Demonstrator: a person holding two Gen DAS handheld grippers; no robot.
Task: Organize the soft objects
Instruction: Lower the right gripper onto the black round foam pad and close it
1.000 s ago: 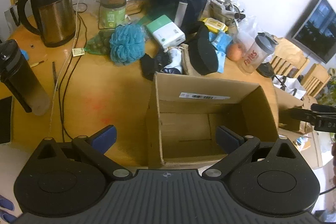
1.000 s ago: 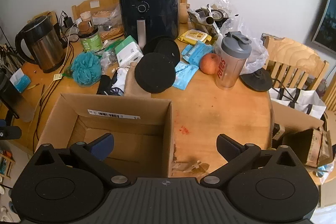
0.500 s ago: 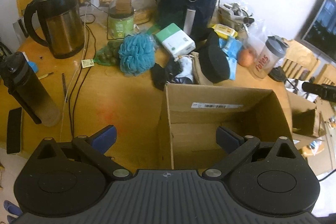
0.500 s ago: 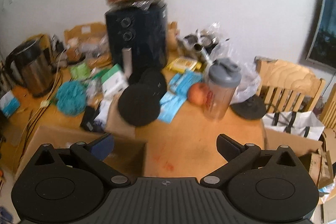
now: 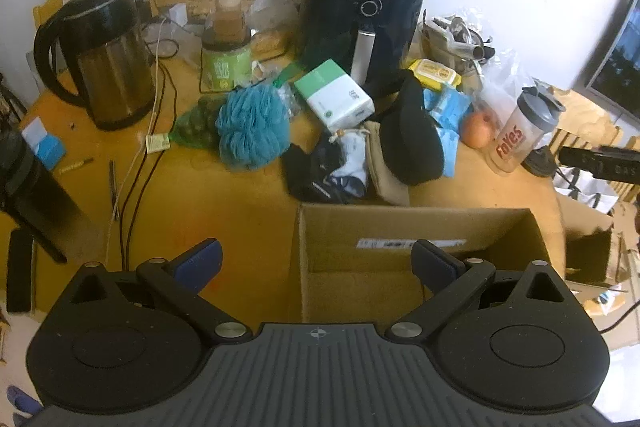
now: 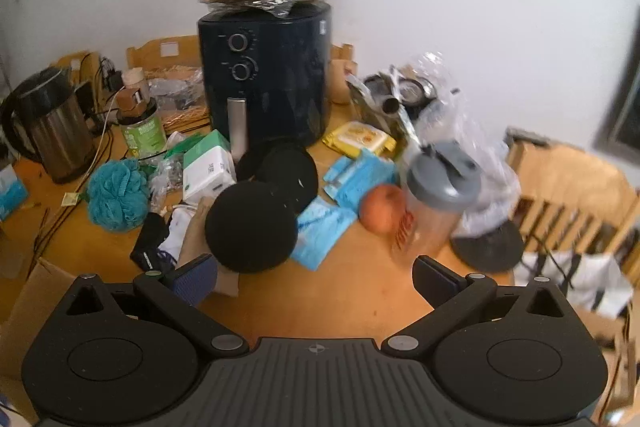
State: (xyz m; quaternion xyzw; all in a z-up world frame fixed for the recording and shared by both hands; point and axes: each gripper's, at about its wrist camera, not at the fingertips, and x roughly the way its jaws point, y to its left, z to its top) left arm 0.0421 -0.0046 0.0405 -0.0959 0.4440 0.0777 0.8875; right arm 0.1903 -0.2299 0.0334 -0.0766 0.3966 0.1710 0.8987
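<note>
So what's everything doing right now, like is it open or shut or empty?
left gripper: open, holding nothing
right gripper: open, holding nothing
cardboard box: open, visible part empty
kettle: lid shut
shaker bottle: upright, cap shut
air fryer: drawer shut, bagged stack on top
blue pouf: loose on table

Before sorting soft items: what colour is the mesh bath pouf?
Teal blue bath pouf, clearest in the left wrist view.

Left of the cardboard box (image 5: 416, 227) the surface (image 5: 224, 199) lies bare up to the cables (image 5: 132, 187). Behind the box, socks (image 5: 332, 167), black pads (image 5: 408, 143) and a sponge (image 5: 252, 127) crowd together.
</note>
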